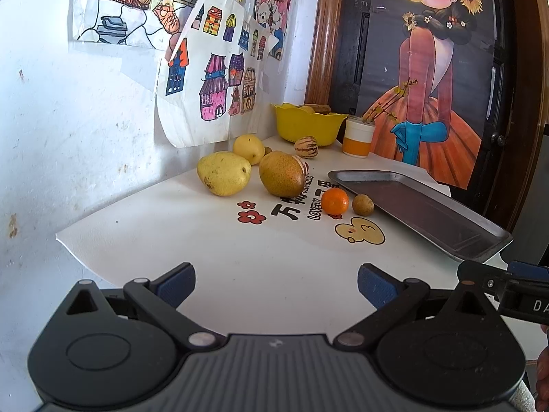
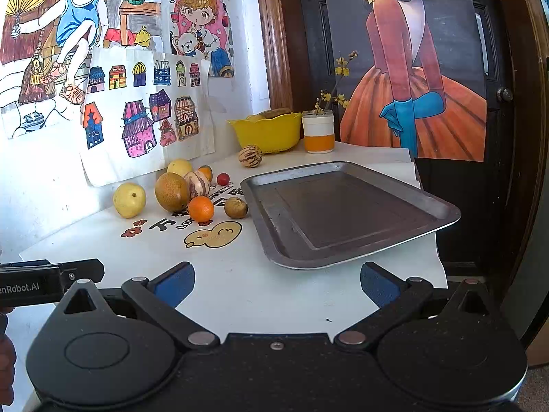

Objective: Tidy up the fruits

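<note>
Two hand-held claws hover side by side at the near edge of a white tabletop (image 1: 212, 240), both spread wide with nothing between their blue pads. Ahead of the left claw (image 1: 276, 283) the loose fruit clusters toward the wall: a yellow pear (image 1: 223, 172), a brown pear (image 1: 282, 173) lying on its side with its long axis running left to right, and nearer, a tangerine (image 1: 335, 201) just beside a small brownish fruit (image 1: 363, 205). The right claw (image 2: 277, 283) faces the bare metal tray (image 2: 343, 213), which sits straight ahead of it, the fruit lying off to its left. Judged from this, the left claw has the straighter line to the fruit, with the tangerine the nearest piece, and the tray lies to the right of that pile. A yellow bowl (image 1: 307, 125) already holding produce stands at the back corner.
</note>
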